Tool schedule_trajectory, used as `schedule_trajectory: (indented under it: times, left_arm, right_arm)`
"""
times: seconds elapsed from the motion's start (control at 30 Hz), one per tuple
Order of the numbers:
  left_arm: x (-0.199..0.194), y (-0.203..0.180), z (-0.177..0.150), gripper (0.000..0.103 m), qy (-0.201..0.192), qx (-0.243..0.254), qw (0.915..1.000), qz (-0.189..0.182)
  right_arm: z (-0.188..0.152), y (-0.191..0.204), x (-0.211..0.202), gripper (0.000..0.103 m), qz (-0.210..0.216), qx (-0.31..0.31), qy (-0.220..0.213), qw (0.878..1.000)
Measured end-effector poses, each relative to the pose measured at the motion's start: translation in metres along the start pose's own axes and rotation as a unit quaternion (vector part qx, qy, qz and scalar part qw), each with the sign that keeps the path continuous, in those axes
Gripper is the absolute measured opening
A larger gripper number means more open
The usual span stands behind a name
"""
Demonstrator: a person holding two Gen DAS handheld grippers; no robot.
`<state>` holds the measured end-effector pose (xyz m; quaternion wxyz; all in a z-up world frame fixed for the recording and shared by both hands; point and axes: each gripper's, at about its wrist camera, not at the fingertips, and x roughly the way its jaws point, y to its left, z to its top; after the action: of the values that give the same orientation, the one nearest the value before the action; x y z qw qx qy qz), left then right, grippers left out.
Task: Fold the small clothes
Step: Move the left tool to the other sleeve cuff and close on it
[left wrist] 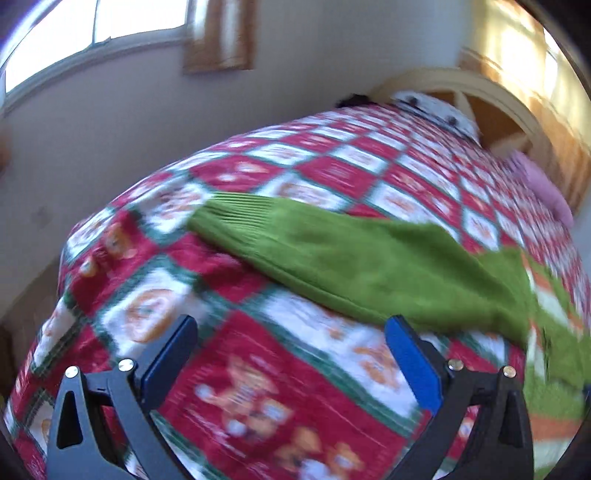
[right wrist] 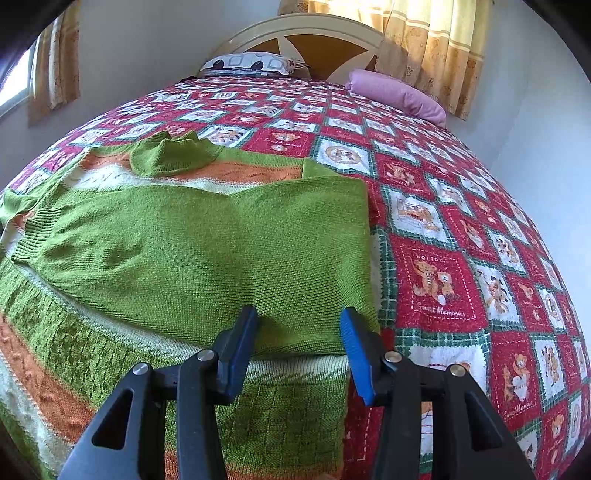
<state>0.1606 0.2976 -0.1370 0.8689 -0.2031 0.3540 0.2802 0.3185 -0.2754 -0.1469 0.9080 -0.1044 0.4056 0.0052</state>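
A green knitted sweater [right wrist: 192,251] with orange and cream stripes lies flat on the bed. Its right sleeve is folded across the chest, and its collar [right wrist: 170,155] points toward the headboard. My right gripper [right wrist: 299,332] is open and empty, just above the sweater's right side near the folded sleeve. In the left wrist view the other green sleeve [left wrist: 332,254] stretches out to the left over the quilt, its ribbed cuff [left wrist: 229,218] at the far end. My left gripper [left wrist: 291,343] is open and empty, just in front of that sleeve.
The bed is covered by a red, white and green teddy-bear quilt [right wrist: 443,280]. A patterned pillow [right wrist: 247,62] and a pink bolster [right wrist: 399,96] lie at the headboard [right wrist: 306,33]. Walls, curtains and a window [left wrist: 92,33] surround the bed.
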Motion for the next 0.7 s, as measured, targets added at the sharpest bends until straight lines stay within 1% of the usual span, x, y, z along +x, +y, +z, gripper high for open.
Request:
schedule_trajectory:
  times: [0.07,0.13,0.27,0.33,0.43,0.53,0.6,0.7]
  left_arm:
    - [0.005,0.024,0.010,0.103,-0.008,-0.051,0.9987,0.001]
    - [0.011,0.046,0.021,0.103,-0.016,-0.104,0.9945,-0.005]
    - [0.019,0.063,0.035,0.102,-0.028,-0.158,0.9868,-0.026]
    - [0.021,0.063,0.038,0.100,-0.028,-0.168,0.9845,-0.040]
    - [0.027,0.062,0.043,0.093,-0.026,-0.177,0.9818,-0.066]
    - [0.034,0.060,0.045,0.092,-0.016,-0.186,0.9792,-0.079]
    - [0.038,0.062,0.043,0.091,-0.008,-0.200,0.9758,-0.088]
    - [0.046,0.063,0.040,0.083,-0.002,-0.221,0.9694,-0.106]
  right_arm:
    - [0.000,0.000,0.000,0.048,-0.001,-0.001,-0.001,1.000]
    - [0.000,0.000,0.000,0.048,-0.002,-0.002,-0.001,1.000]
    - [-0.001,0.001,0.000,0.048,-0.004,-0.003,-0.002,1.000]
    - [-0.001,0.001,0.000,0.048,-0.004,-0.003,-0.002,1.000]
    - [-0.001,0.001,0.000,0.048,-0.006,-0.004,-0.003,1.000]
    - [-0.001,0.001,-0.001,0.048,-0.006,-0.004,-0.003,1.000]
    - [-0.001,0.001,-0.001,0.048,-0.006,-0.004,-0.003,1.000]
    - [-0.001,0.001,-0.001,0.048,-0.006,-0.004,-0.003,1.000]
